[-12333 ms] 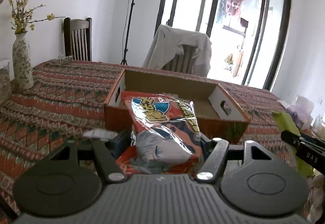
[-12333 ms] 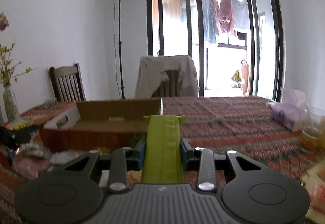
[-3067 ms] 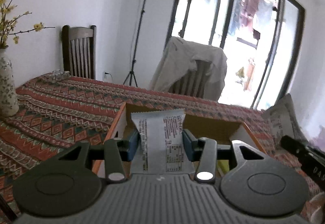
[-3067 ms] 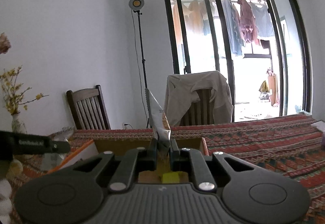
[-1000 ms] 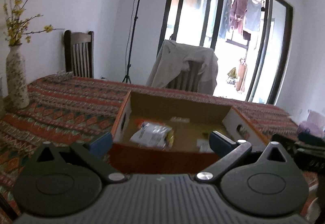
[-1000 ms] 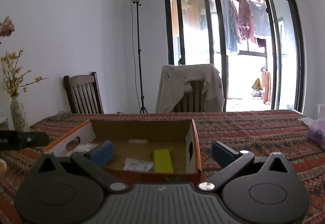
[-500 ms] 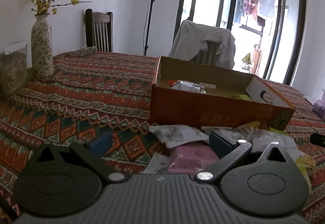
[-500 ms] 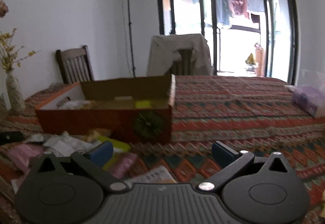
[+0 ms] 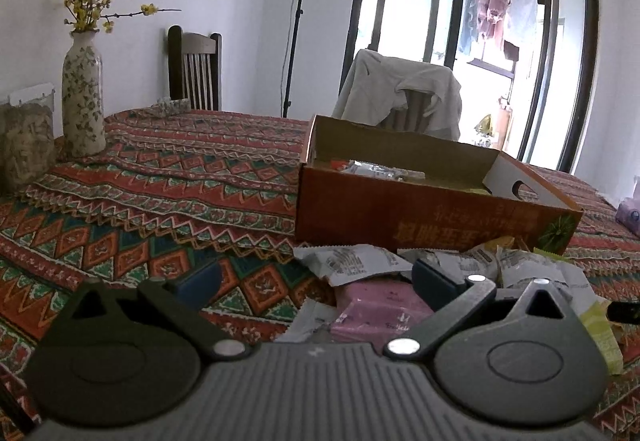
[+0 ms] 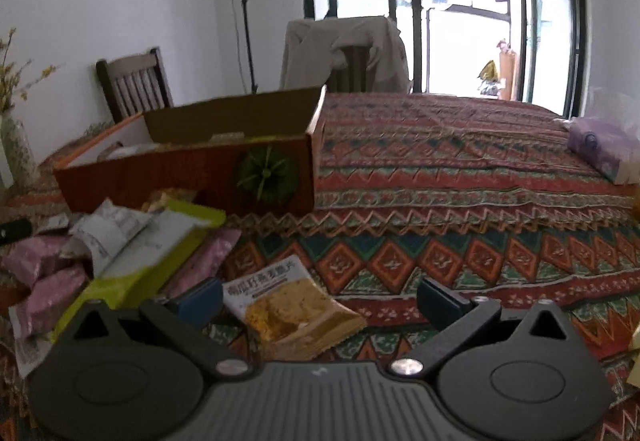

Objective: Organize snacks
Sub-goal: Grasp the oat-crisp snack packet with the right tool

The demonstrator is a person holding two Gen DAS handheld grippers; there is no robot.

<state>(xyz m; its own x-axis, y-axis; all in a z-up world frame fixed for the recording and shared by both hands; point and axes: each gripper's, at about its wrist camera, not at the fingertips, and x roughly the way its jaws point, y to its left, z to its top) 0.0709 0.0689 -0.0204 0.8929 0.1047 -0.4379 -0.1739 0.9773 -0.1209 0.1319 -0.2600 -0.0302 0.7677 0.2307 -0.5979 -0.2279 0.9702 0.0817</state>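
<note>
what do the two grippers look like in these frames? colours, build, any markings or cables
Both look identical. Left gripper and right gripper: dark grey ribbed body at the bottom of the frame, two black rounded housings with circular recesses, black angled linkage arms with silver pivot screws, blue finger pads. A small pale mark sits at the body's centre. No cables, hands or sleeves visible.

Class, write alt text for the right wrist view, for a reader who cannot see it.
The open right gripper hovers over a yellow snack packet on a patterned tablecloth. To its left lies a heap of pink and green packets, in front of an orange cardboard box.
</note>
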